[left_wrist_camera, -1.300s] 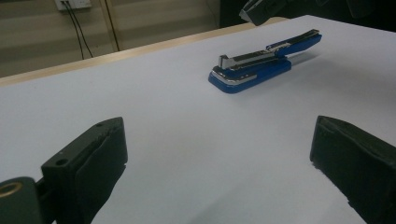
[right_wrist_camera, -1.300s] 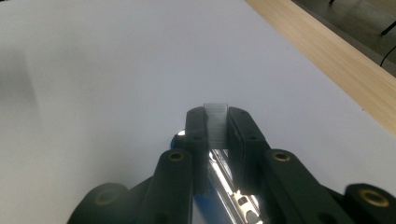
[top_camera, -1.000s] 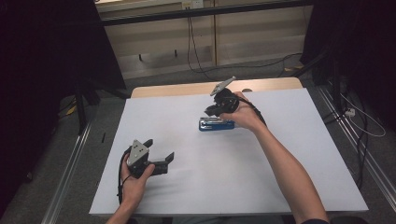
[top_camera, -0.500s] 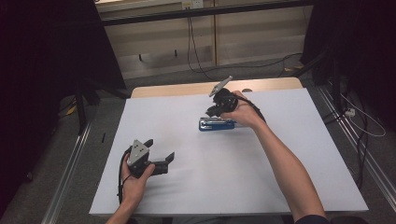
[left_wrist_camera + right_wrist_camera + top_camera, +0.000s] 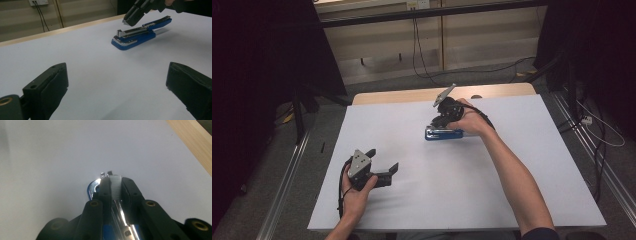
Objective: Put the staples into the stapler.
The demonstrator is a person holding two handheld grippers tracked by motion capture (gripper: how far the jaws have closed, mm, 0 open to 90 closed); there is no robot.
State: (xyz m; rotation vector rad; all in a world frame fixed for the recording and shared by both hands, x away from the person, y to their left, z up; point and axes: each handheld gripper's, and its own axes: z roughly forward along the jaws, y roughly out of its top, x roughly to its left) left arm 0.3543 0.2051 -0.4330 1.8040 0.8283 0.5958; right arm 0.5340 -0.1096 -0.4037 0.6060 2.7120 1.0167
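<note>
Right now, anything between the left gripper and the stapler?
Nothing: bare white table between the open left gripper and the stapler, plain in the left gripper view; the high view agrees.

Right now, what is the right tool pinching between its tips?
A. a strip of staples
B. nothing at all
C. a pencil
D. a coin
A: in the right gripper view the right tool is closed on a silvery strip of staples, just above the open blue stapler.
</note>
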